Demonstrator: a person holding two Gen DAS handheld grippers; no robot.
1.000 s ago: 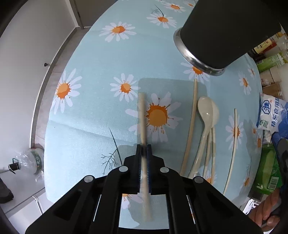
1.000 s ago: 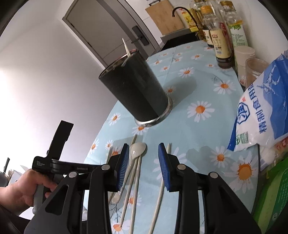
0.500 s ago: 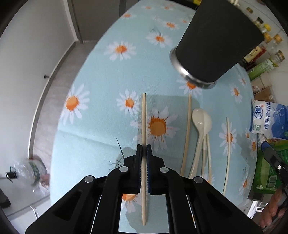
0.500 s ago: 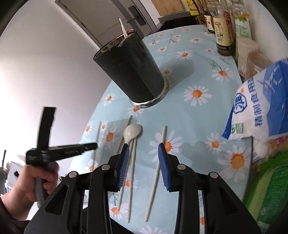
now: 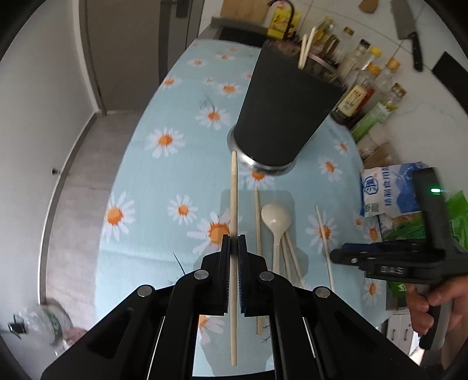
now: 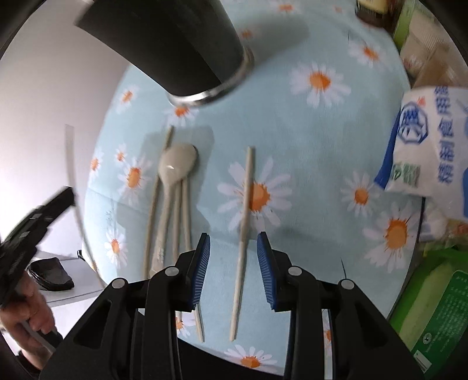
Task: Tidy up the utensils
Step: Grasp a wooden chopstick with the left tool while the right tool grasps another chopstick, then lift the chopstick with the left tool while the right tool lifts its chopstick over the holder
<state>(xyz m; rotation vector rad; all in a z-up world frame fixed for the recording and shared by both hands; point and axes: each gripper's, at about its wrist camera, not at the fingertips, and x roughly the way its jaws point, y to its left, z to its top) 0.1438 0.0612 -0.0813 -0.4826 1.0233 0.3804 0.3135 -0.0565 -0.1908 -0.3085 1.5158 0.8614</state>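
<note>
Left tool (image 5: 233,242) pinching a chopstick (image 5: 233,190) mid-frame, lifted off the bench (image 5: 140,187) – tip near the black holder (image 5: 283,117). Right tool (image 6: 234,263) spread, straddling a lone chopstick (image 6: 245,198) lying flat; spoon (image 6: 175,166) and more chopsticks just left of it.

Round table (image 5: 140,187) draped in pale blue daisy-print cloth. Grey floor (image 5: 73,163) and white wall (image 5: 35,87) beyond its left edge; grey door (image 5: 128,43) past the far edge. White tiled wall (image 5: 380,26) with hung cleaver (image 5: 408,26) behind bottles (image 5: 365,87) along the right edge.
</note>
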